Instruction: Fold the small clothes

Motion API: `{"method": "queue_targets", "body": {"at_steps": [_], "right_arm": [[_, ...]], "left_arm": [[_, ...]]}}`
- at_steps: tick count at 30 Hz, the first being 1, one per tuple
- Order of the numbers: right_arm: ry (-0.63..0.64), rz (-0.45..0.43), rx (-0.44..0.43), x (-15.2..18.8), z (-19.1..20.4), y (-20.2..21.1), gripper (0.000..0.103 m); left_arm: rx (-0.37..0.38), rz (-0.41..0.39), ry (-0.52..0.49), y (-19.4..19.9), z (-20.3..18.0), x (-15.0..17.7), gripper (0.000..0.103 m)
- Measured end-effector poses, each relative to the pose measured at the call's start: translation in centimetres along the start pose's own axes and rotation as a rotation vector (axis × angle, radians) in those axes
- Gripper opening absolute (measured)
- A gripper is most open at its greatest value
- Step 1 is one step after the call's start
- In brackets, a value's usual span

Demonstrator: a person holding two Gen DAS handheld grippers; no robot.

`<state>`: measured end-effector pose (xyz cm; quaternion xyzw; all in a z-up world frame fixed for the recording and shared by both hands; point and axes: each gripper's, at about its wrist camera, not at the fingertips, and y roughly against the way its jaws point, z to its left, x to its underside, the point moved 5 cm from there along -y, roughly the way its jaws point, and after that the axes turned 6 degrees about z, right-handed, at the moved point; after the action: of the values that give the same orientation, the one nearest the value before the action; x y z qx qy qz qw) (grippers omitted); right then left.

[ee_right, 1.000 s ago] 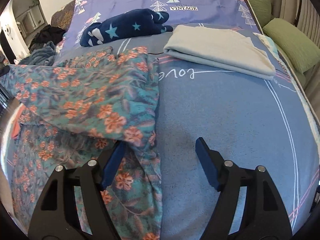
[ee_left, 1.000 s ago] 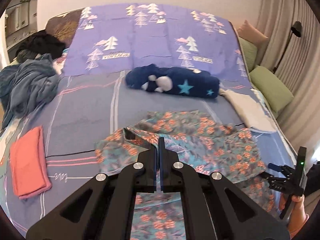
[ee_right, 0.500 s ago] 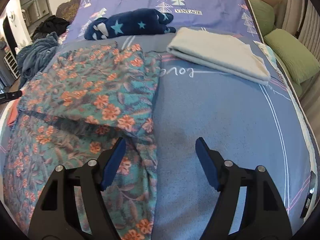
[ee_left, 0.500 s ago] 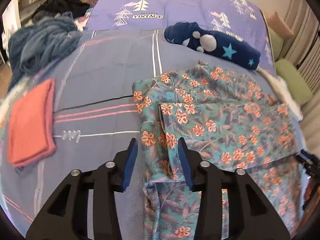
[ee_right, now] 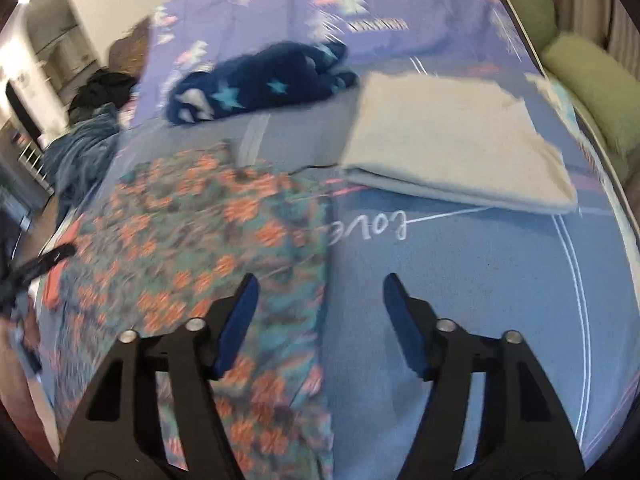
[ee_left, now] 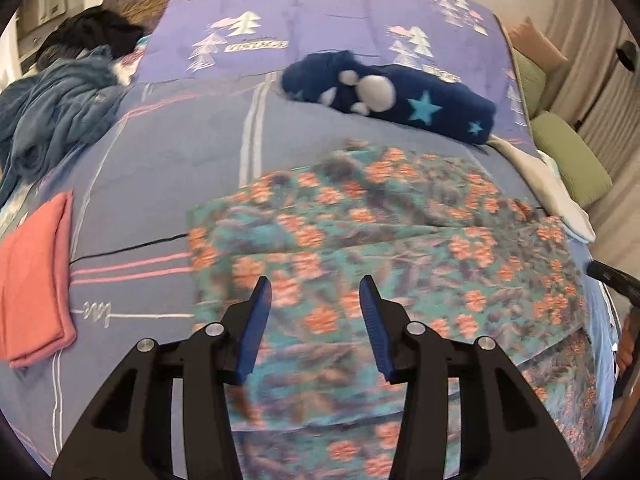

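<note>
Left wrist view shows me my left claw (ee_left: 314,312) spread wide and empty above the floral garment (ee_left: 380,248), which lies folded over itself on the bed (ee_left: 168,152). My right claw (ee_right: 320,312) is also wide and holds nothing; its left finger is over the garment's right edge, the other over bare sheet. A folded cream cloth (ee_right: 448,140) lies beyond, a coral cloth (ee_left: 34,276) left.

You have the teal cotton garment with orange flowers (ee_left: 384,248) (ee_right: 208,240) lying flat on the blue-grey bed, near its front edge. Its upper part is folded over the lower part, giving a doubled layer with a straight fold edge. Your view of it is motion-blurred, so finer creases cannot be made out.
</note>
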<state>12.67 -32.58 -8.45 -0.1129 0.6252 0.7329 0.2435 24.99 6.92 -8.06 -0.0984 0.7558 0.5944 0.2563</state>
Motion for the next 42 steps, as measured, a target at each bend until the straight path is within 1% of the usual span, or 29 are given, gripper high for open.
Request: {"method": "queue_targets", "body": {"at_steps": [1,3,4,6,7,8,9,10,13,14,16,17,18,19,20,22,24,26,28,30,31,34,36,38,39,40,42], "right_arm": [[-0.022,0.003,0.003,-0.2,-0.4,-0.3,0.061],[-0.024,0.0,-0.032,0.1,-0.4,-0.4,0.061],[-0.016,0.0,-0.048,0.5,-0.3,-0.4,0.061],[0.013,-0.025,-0.06,1.7,-0.4,0.2,0.063],[0.031,-0.039,-0.061,2.3,-0.4,0.6,0.066],[0.056,-0.051,-0.062,3.2,-0.4,1.0,0.066],[0.076,-0.056,-0.066,3.9,-0.4,1.3,0.067],[0.095,-0.058,-0.069,4.5,-0.4,1.6,0.068],[0.148,-0.065,-0.061,6.1,-0.6,2.3,0.072],[0.158,-0.07,-0.053,6.5,-0.9,2.4,0.072],[0.147,-0.071,-0.059,6.8,-1.6,2.4,0.074],[0.133,-0.069,-0.063,6.8,-2.0,2.2,0.074],[0.12,-0.07,-0.067,6.9,-2.4,2.1,0.074],[0.099,-0.073,-0.079,7.0,-3.0,1.9,0.074],[0.082,-0.078,-0.093,7.1,-3.4,1.9,0.074],[0.058,-0.089,-0.117,7.3,-4.0,1.9,0.076],[0.042,-0.102,-0.129,7.4,-4.6,1.9,0.077],[0.038,-0.103,-0.139,7.4,-4.9,1.6,0.077],[0.028,-0.106,-0.159,7.4,-5.1,1.6,0.078],[0.021,-0.111,-0.175,7.5,-5.3,1.7,0.078],[0.018,-0.112,-0.179,7.6,-5.3,1.8,0.078],[0.015,-0.115,-0.187,7.7,-5.4,1.9,0.078],[0.017,-0.118,-0.184,7.7,-5.4,1.9,0.078],[0.025,-0.122,-0.174,7.8,-5.2,2.0,0.078],[0.031,-0.123,-0.171,7.9,-5.1,2.0,0.078],[0.044,-0.124,-0.17,8.0,-4.9,2.0,0.078],[0.073,-0.13,-0.178,8.1,-4.2,2.3,0.078]], "left_arm": [[0.034,-0.004,-0.011,0.2,-1.0,-0.3,0.046],[0.097,-0.006,-0.06,0.5,-3.7,-1.3,0.046],[0.11,-0.004,-0.081,0.6,-4.7,-1.6,0.046],[0.152,0.001,-0.164,0.5,-8.9,-3.1,0.047],[0.177,0.003,-0.204,0.4,-11.2,-3.9,0.055],[0.198,0.006,-0.23,0.2,-12.8,-4.3,0.067],[0.228,0.01,-0.267,-0.2,-15.3,-5.0,0.07],[0.242,0.017,-0.293,-0.6,-17.0,-5.4,0.072],[0.289,0.097,-0.386,-3.4,-23.9,-6.8,0.072],[0.293,0.126,-0.412,-4.4,-25.8,-7.1,0.073],[0.278,0.177,-0.48,-6.2,-28.8,-7.3,0.074],[0.251,0.21,-0.539,-7.5,-30.6,-7.2,0.074],[0.228,0.233,-0.573,-8.2,-31.4,-7.1,0.074],[0.189,0.274,-0.614,-9.4,-32.3,-6.9,0.074],[0.142,0.335,-0.647,-10.9,-32.9,-6.7,0.074],[0.095,0.457,-0.676,-13.0,-33.5,-6.2,0.072],[0.086,0.476,-0.699,-13.4,-34.0,-6.3,0.064],[0.122,0.493,-0.695,-13.3,-34.6,-6.4,0.042],[0.132,0.49,-0.699,-13.1,-35.2,-6.3,0.036],[0.118,0.493,-0.738,-13.1,-35.8,-5.9,0.036],[0.092,0.5,-0.756,-13.2,-35.9,-5.7,0.036],[0.046,0.515,-0.735,-13.6,-35.7,-6.1,0.036],[0.038,0.519,-0.73,-13.6,-35.2,-6.4,0.036],[0.05,0.526,-0.729,-13.4,-34.7,-6.5,0.036],[0.068,0.531,-0.726,-13.3,-34.5,-6.4,0.036],[0.087,0.539,-0.72,-13.2,-34.3,-6.2,0.036],[0.149,0.551,-0.683,-13.2,-33.7,-6.2,0.035]]}}
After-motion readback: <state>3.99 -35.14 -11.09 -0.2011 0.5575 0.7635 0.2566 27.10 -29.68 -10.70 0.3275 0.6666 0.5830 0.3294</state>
